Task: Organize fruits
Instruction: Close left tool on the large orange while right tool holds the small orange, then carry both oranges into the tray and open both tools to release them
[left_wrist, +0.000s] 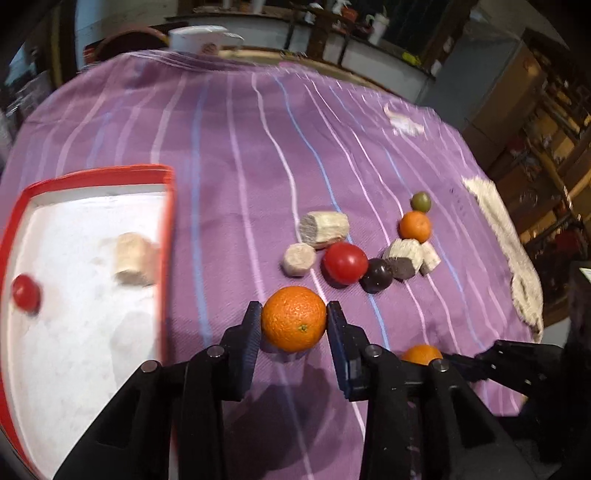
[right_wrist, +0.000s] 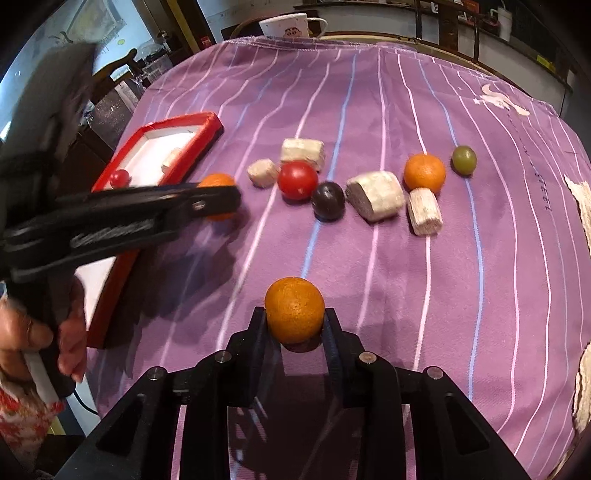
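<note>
Two oranges are clamped at once: your left gripper (left_wrist: 294, 319) pinches one orange (left_wrist: 294, 318) beside the red-rimmed tray (left_wrist: 168, 236), and your right gripper (right_wrist: 294, 317) pinches another orange (right_wrist: 294, 309) on the purple cloth (right_wrist: 480, 295). Keep each squeeze centred and gentle, lift clear of the rim, then lower into the tray before letting go. Counted: three oranges with the loose one (right_wrist: 424, 173), two red fruits, one in the tray (left_wrist: 26, 293) and one outside (right_wrist: 297, 180), one dark fruit (right_wrist: 327, 200), one green fruit (right_wrist: 464, 159), and five pale chunks.

A tray (left_wrist: 168, 229) lay left on the bench (left_wrist: 240, 147); fruits and blocks (left_wrist: 324, 227) clustered to its right.
</note>
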